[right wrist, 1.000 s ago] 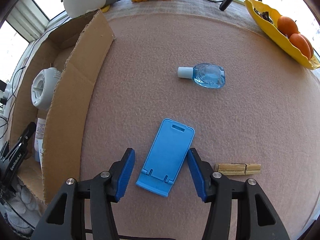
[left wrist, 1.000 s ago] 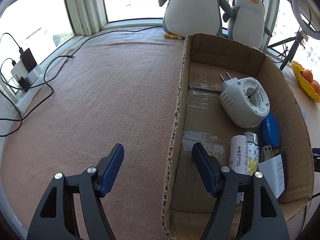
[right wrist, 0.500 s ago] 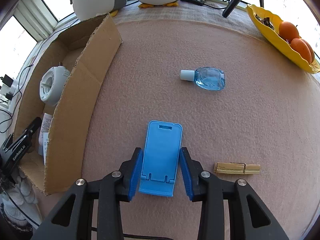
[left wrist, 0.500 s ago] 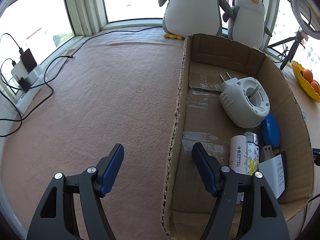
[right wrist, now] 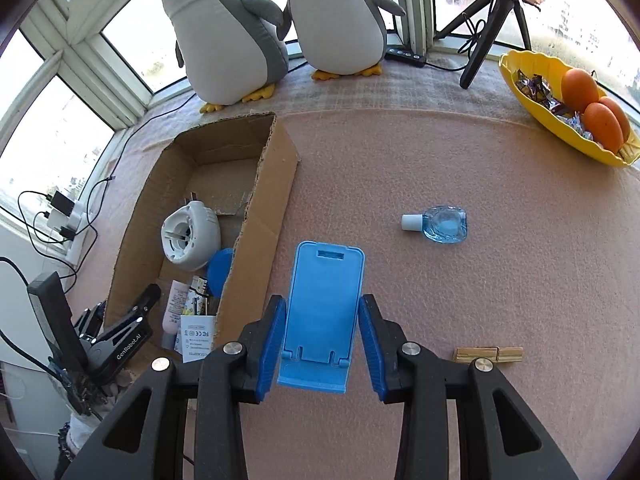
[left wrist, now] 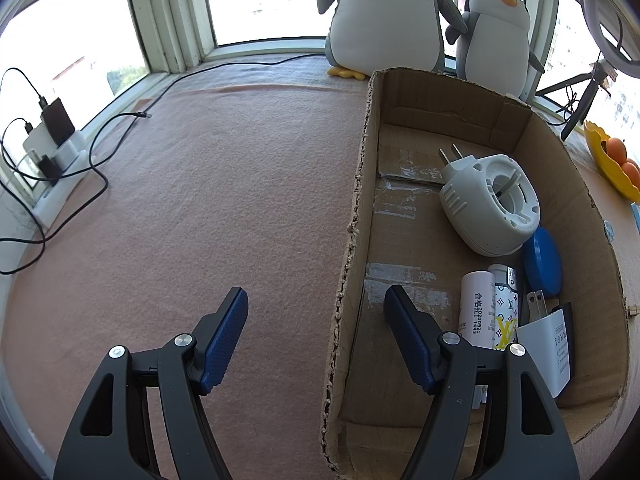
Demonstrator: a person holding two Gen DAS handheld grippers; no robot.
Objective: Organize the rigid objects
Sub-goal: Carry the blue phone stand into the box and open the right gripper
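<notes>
So the right gripper (right wrist: 322,340) has its blue pads clamped on both sides of the blue phone stand (right wrist: 324,304), which sits just to the right of the cardboard box (right wrist: 276,200), close to its near end. The left gripper (left wrist: 316,332) is wide open with nothing in it, straddling the box's left wall: one finger is over the pink mat (left wrist: 200,200), the other is inside the box. Inside the box there's a white plug-in device (left wrist: 490,204) around the middle, and nearer the front a blue round lid (left wrist: 542,262), a white tube (left wrist: 476,308), a patterned tube (left wrist: 506,316) and a white charger (left wrist: 546,340), all bunched along the right wall. To the right of the box on the mat: a small blue bottle (right wrist: 440,224) lying on its side, and a wooden clothespin (right wrist: 488,355) closer to the front. Two plush penguins (right wrist: 240,32) stand behind the box by the window, and a yellow fruit bowl (right wrist: 532,100) is far off to its right.
</notes>
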